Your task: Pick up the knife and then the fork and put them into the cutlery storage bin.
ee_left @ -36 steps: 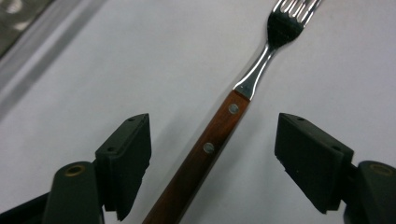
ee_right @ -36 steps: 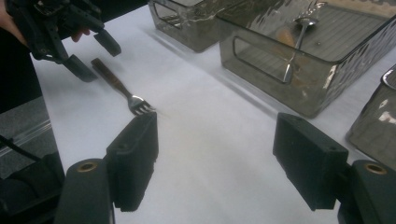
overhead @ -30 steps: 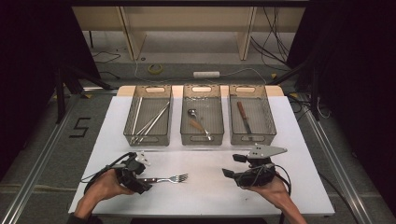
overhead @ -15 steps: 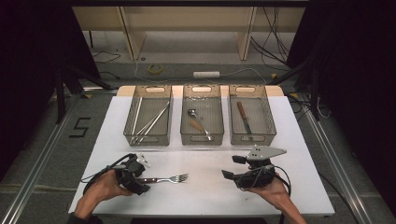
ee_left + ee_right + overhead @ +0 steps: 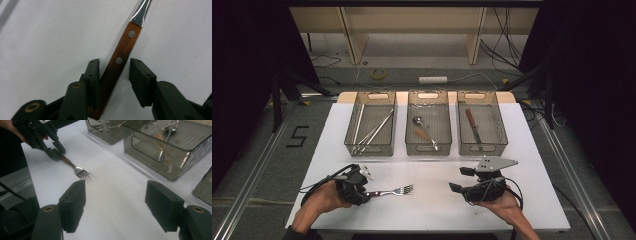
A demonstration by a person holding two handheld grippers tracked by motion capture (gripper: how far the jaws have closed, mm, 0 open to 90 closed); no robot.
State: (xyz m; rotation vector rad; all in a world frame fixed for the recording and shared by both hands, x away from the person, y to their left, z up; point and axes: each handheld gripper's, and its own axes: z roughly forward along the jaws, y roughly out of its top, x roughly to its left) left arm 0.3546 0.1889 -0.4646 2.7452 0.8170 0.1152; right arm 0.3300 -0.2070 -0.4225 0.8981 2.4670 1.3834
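The wooden-handled steel fork [image 5: 393,191] lies flat on the white desk [image 5: 437,210], near its front edge, with the tines pointing toward the right tool [image 5: 455,188]. The left tool [image 5: 368,193] sits at the handle end of the fork, and its jaws have just been closing with the brown riveted handle [image 5: 117,67] between them. In the left gripper view one pad touches the side of the handle, while a gap separates the other pad from it, so the handle is not yet clamped. The right tool rests low over the desk, well apart from the fork, with its jaws spread wide and nothing between them. At the far side of the desk stand three smoked transparent plastic bins [image 5: 428,131] in a row; the middle one holds a steel spoon [image 5: 166,142].
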